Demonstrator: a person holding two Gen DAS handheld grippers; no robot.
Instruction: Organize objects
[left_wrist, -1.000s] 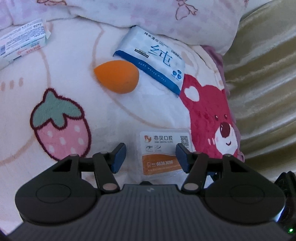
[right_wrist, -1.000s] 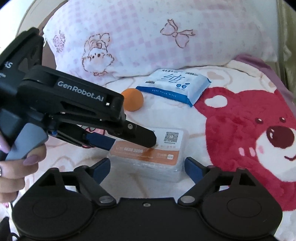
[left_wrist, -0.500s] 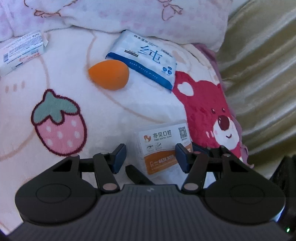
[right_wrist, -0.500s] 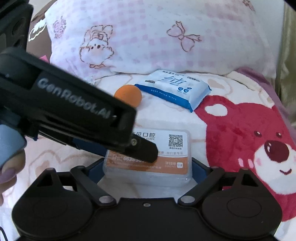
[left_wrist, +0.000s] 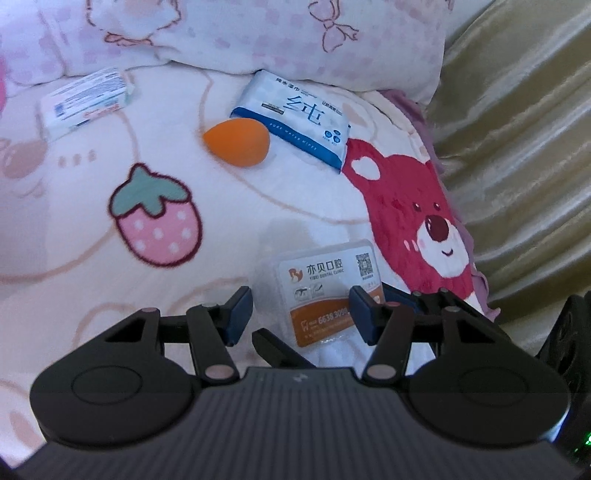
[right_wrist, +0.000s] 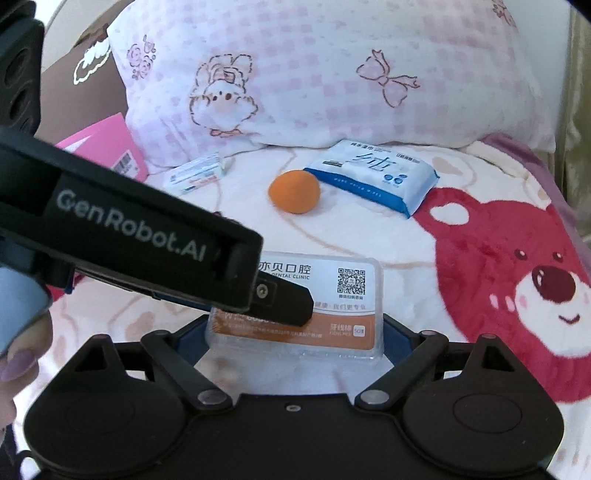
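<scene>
My right claw (right_wrist: 295, 332) pinches the floss-pick box (right_wrist: 332, 295) by its sides. My left claw (left_wrist: 299, 314) stands spread at its lid. I should lift level, squeezing gently.

A home bedroom, seen across a bed. A fluffy cream blanket (left_wrist: 295, 206) printed with a strawberry (left_wrist: 157, 218) and a red bear (right_wrist: 517, 280) covers the bed, with a pink checked pillow (right_wrist: 314, 74) at twelve o'clock. Shiny olive curtain fabric (left_wrist: 517, 147) hangs at three o'clock in the left wrist view.
</scene>
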